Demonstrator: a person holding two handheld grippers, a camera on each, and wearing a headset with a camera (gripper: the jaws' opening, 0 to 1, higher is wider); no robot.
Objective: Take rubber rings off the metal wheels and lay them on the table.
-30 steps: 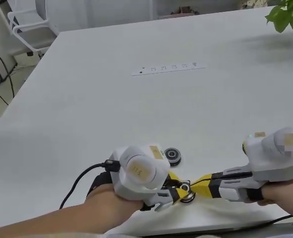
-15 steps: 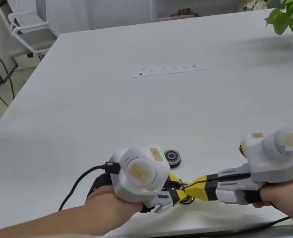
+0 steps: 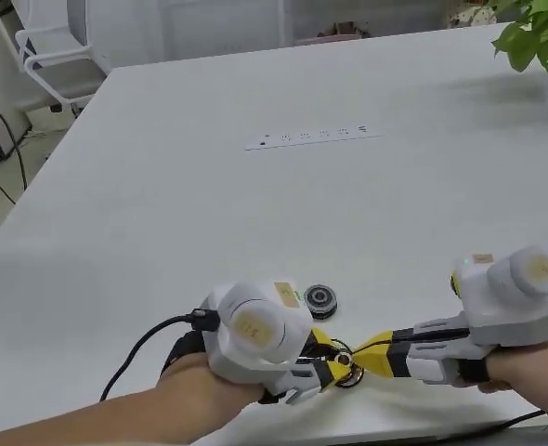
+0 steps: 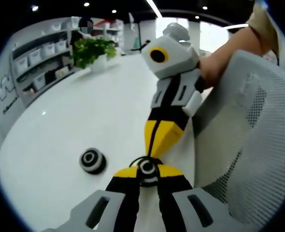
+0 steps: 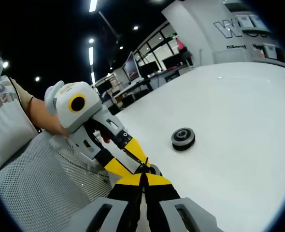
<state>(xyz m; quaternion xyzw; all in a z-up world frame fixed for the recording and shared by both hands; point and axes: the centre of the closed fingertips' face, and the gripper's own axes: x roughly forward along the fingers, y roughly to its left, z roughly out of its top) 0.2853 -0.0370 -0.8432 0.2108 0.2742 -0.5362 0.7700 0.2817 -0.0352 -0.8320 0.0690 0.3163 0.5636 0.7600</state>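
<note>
My left hand-held gripper point(image 4: 148, 172) clamps a metal wheel point(image 4: 147, 166) low over the counter point(image 3: 255, 214). The right hand-held gripper point(image 5: 142, 177) is pressed together, pinching its rubber ring point(image 4: 134, 162). I judge the peel half-started, so next I pull the ring clear. A second wheel point(image 3: 320, 298) lies nearby, with a plant point(image 3: 534, 32) and shelves point(image 4: 41, 53) beyond.

white rounded housings, grey brackets, yellow-and-black jaws on left gripper point(image 3: 333, 370) and right gripper point(image 3: 356, 359); black cable point(image 3: 153, 332) at lower left.
</note>
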